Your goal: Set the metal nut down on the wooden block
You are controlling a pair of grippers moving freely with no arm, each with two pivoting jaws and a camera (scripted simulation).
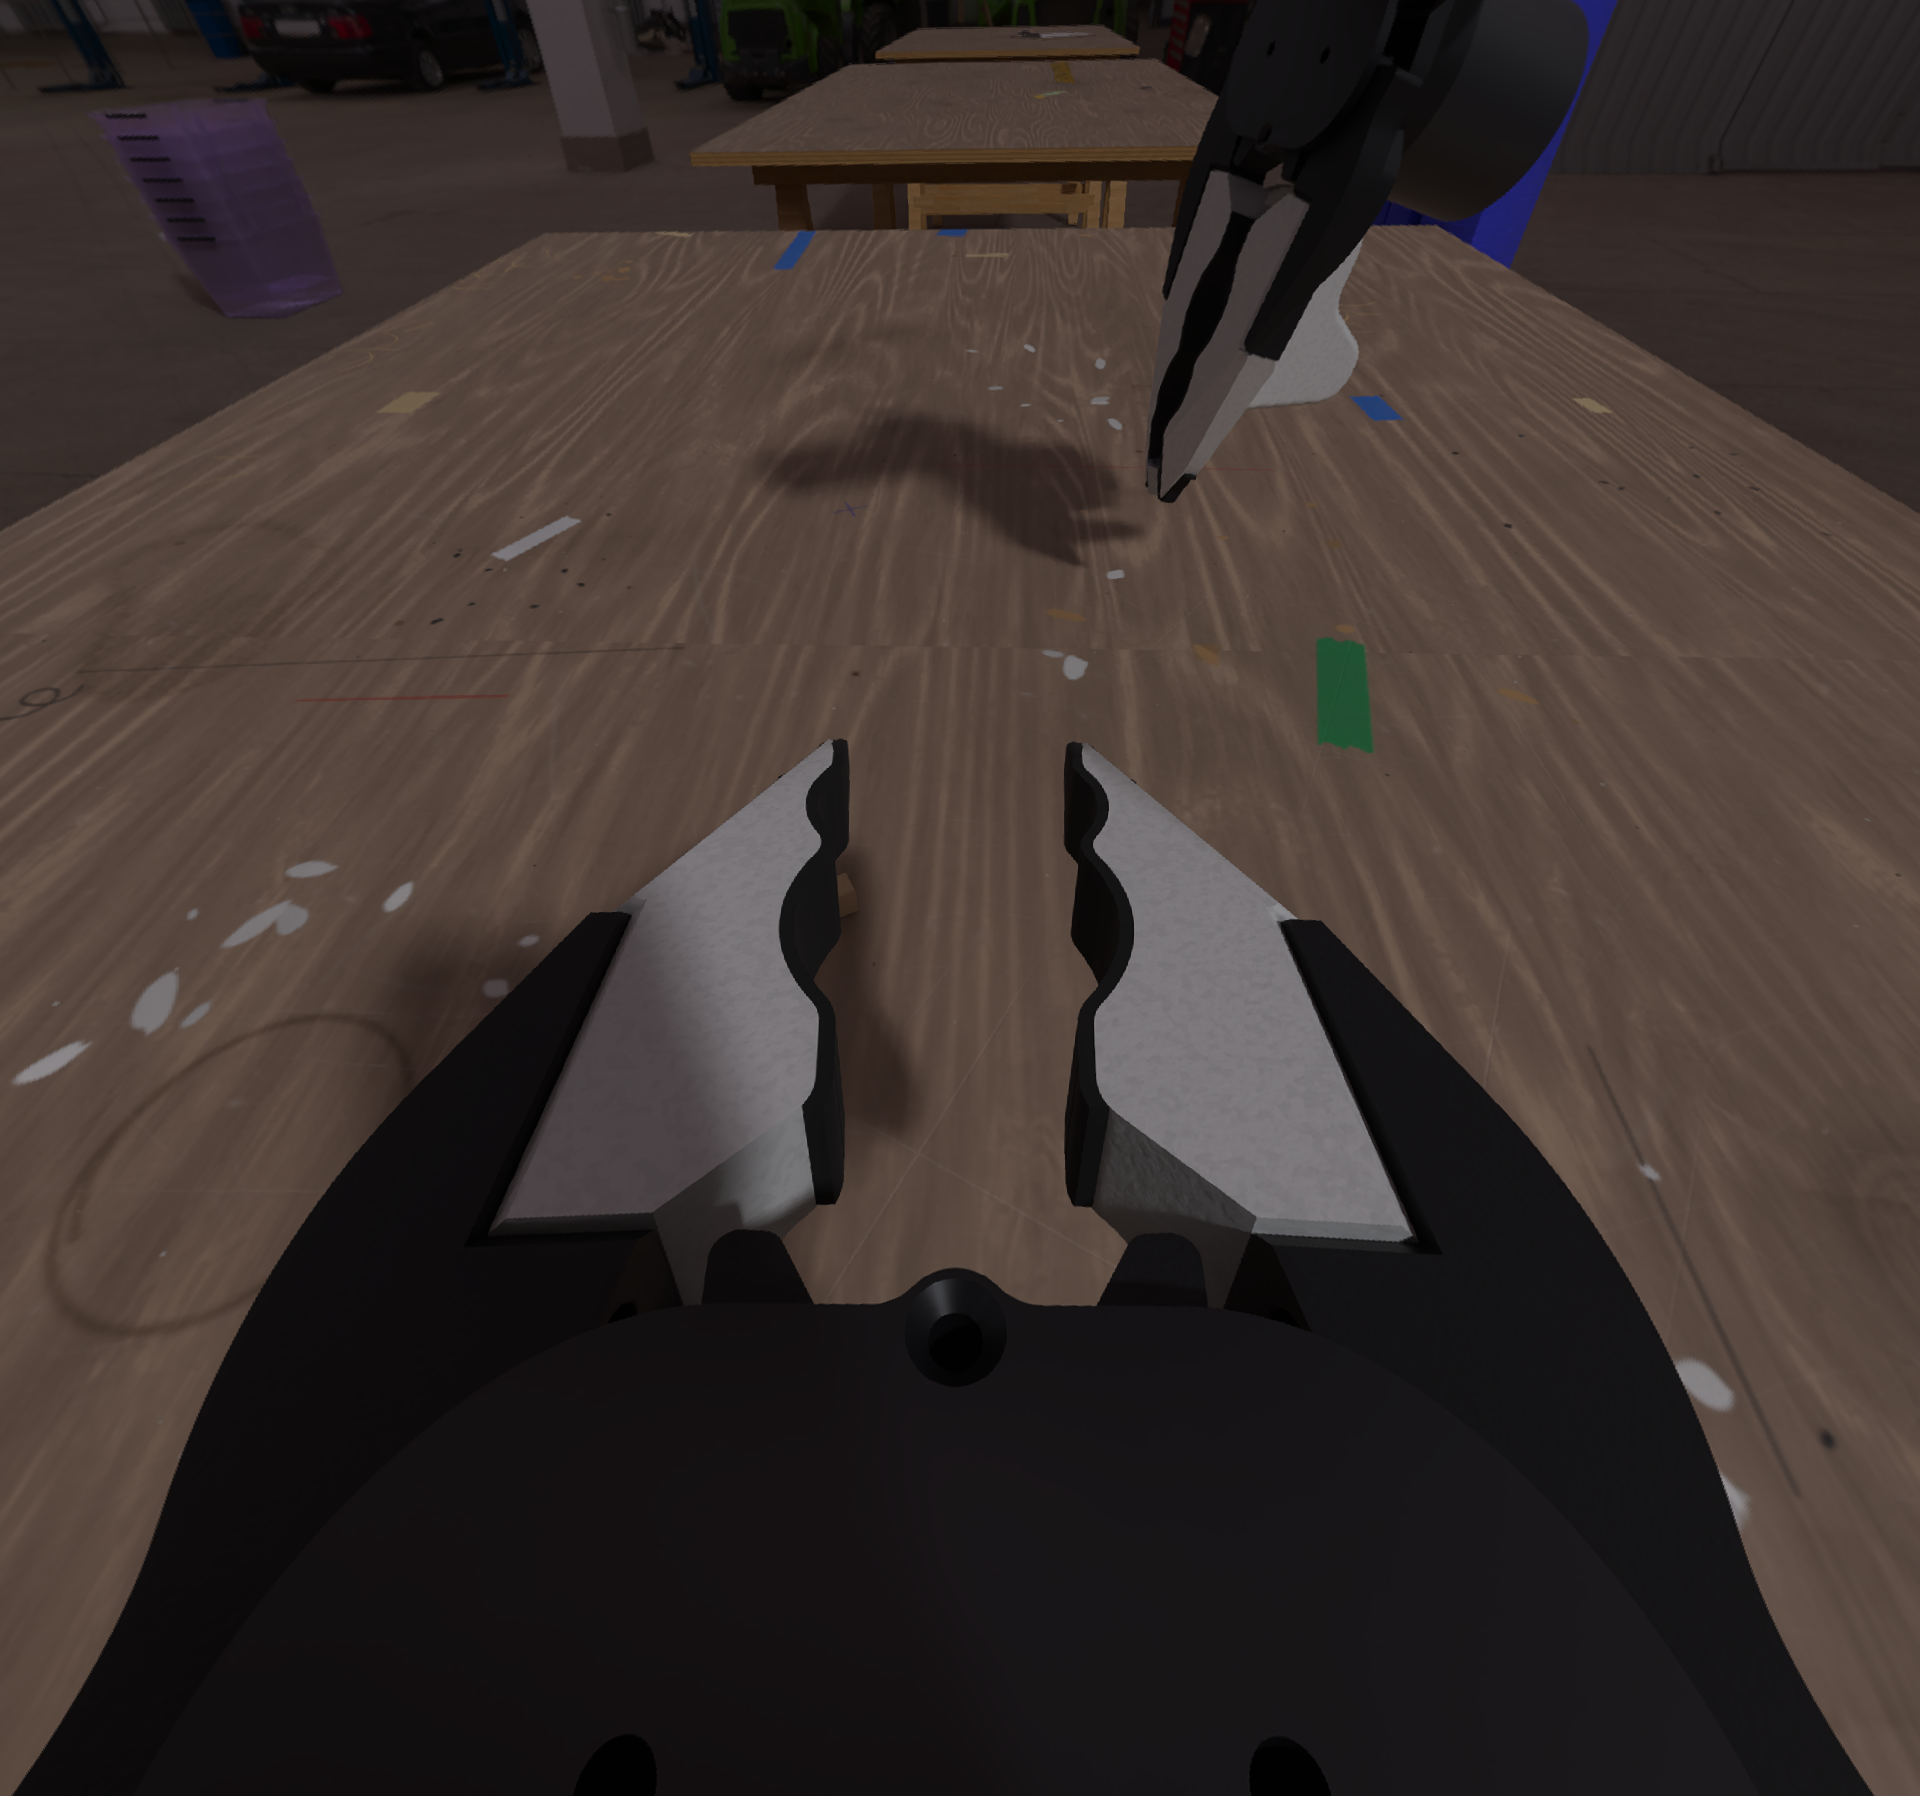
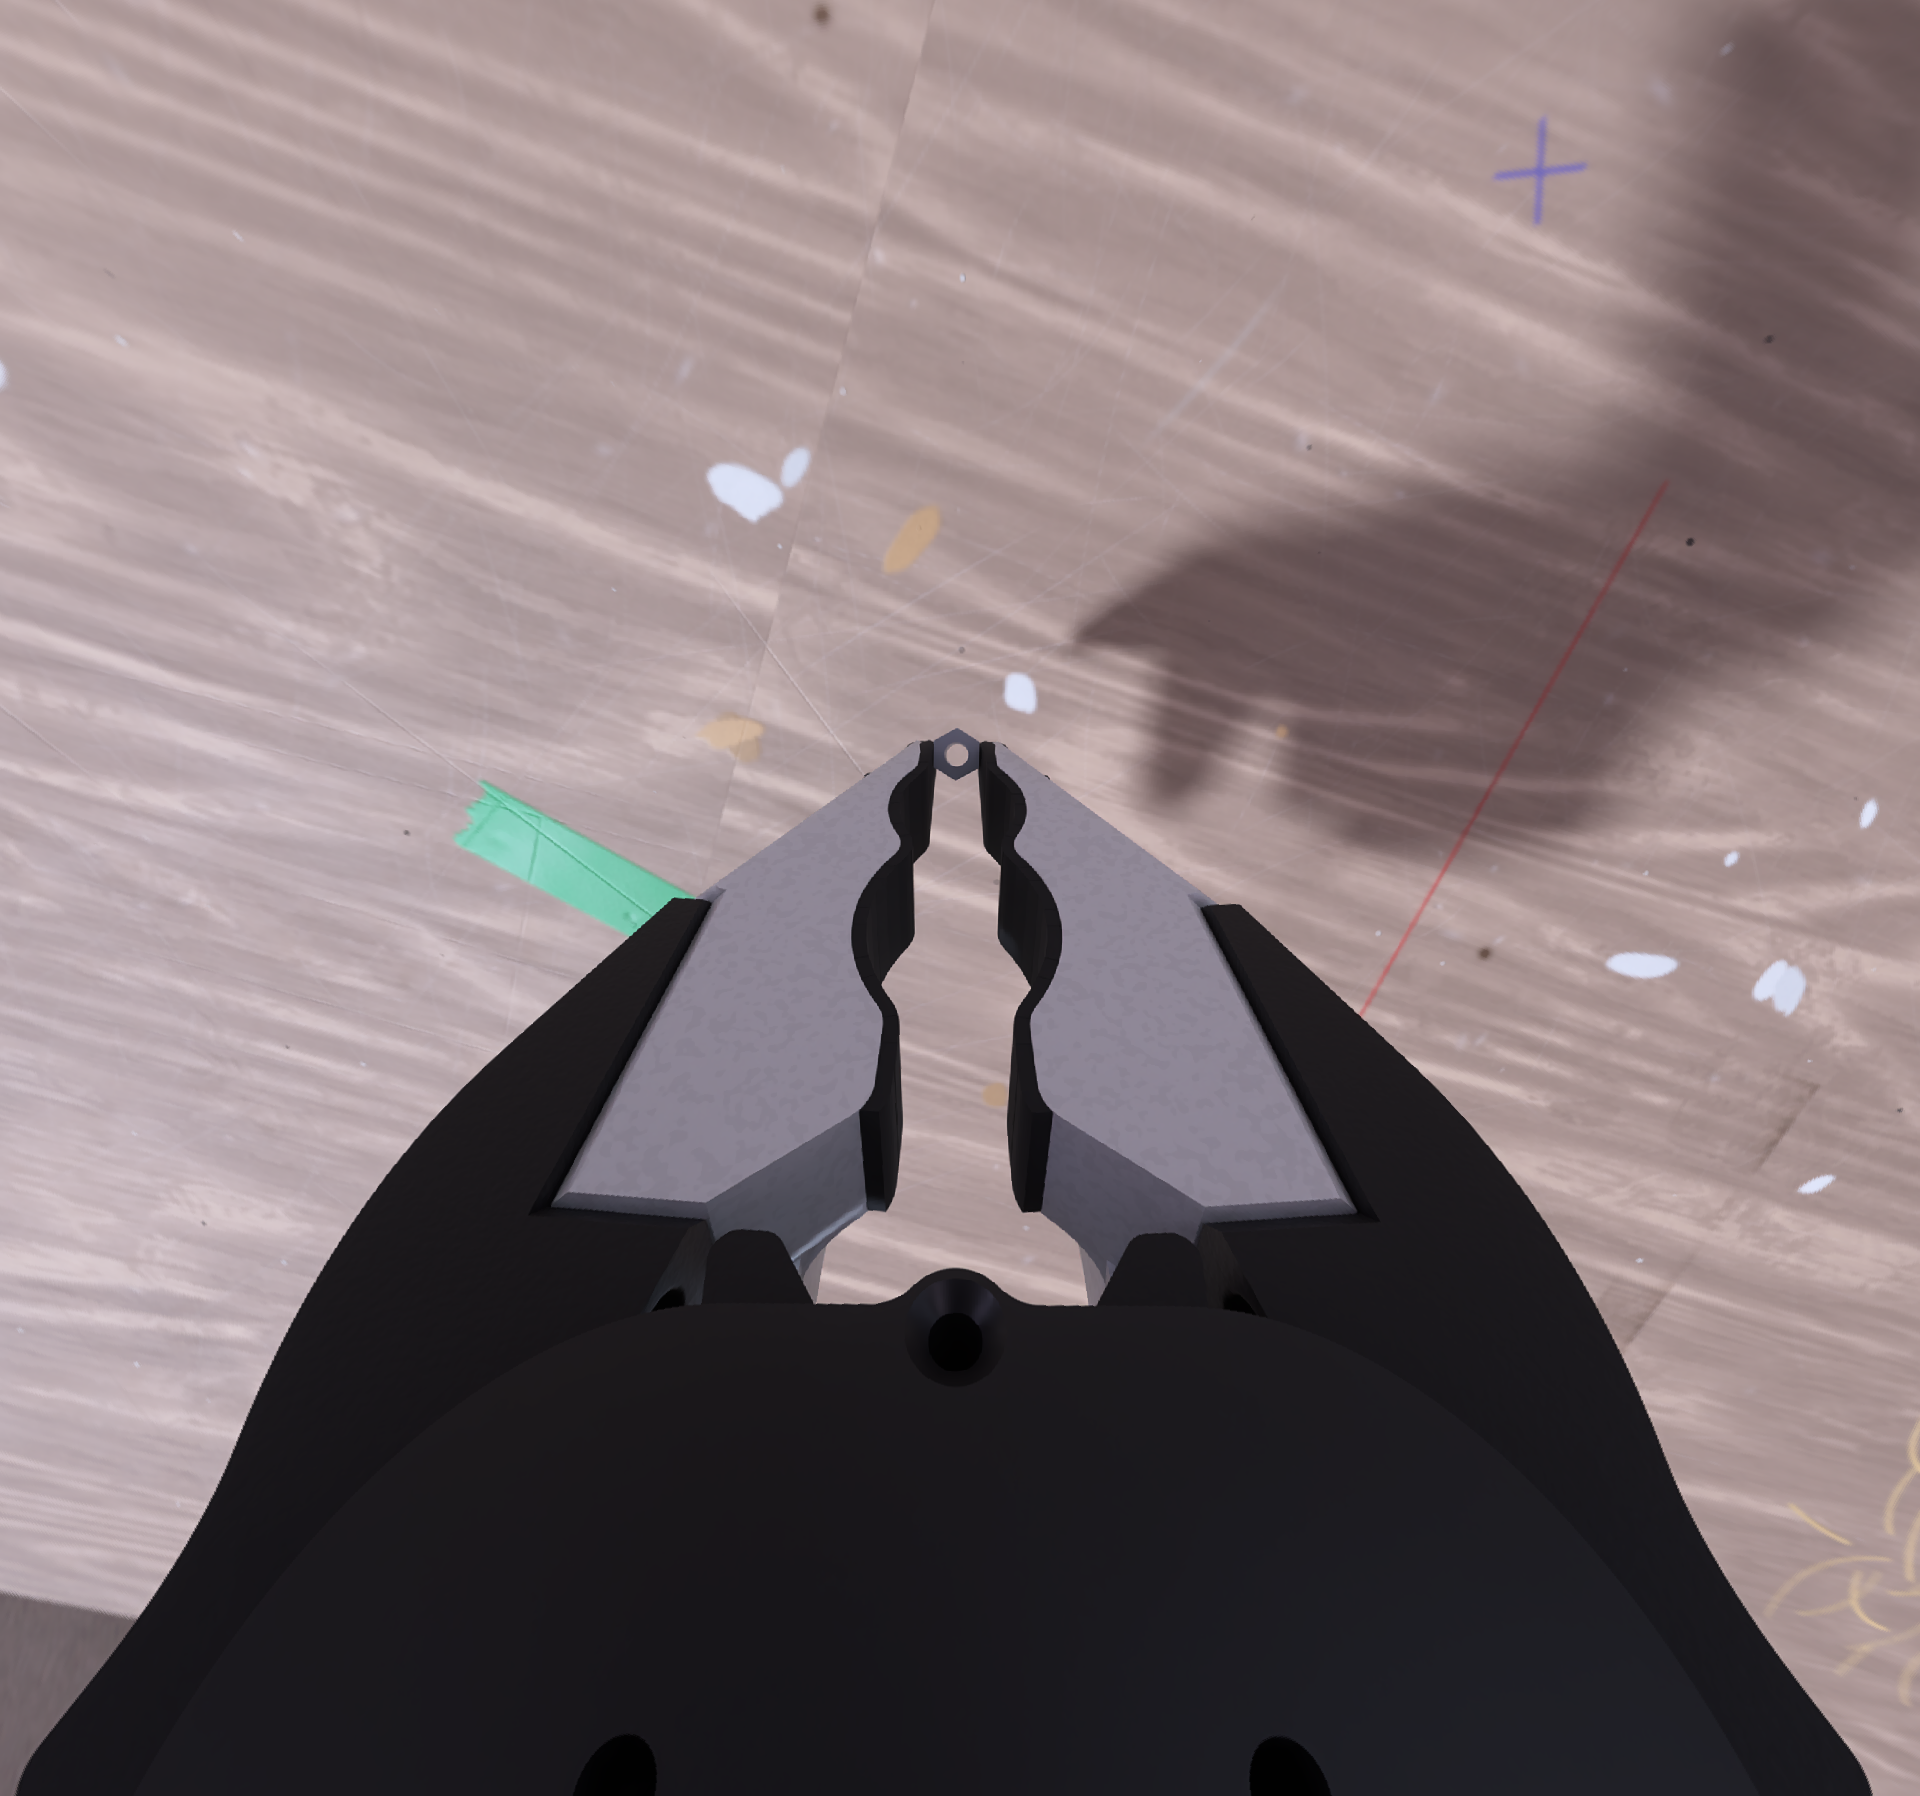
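Observation:
In the right wrist view my right gripper [image 2: 954, 761] points down at the wooden table [image 2: 416, 396] and is shut on a small grey hexagonal metal nut [image 2: 954, 740], pinched at the very fingertips above the tabletop. In the left wrist view the right gripper [image 1: 1169, 484] hangs over the far right of the table [image 1: 520, 707]; the nut is too small to see there. My left gripper [image 1: 956, 754] is open and empty, low over the near table. A small tan wooden block [image 1: 851, 899] peeks out beside its left finger, mostly hidden.
A strip of green tape [image 1: 1343, 695] lies on the table right of the left gripper; it also shows in the right wrist view [image 2: 561, 858]. A white patch [image 1: 1325, 359] lies behind the right gripper. Further tables [image 1: 966, 120] and a purple panel [image 1: 223, 208] stand beyond.

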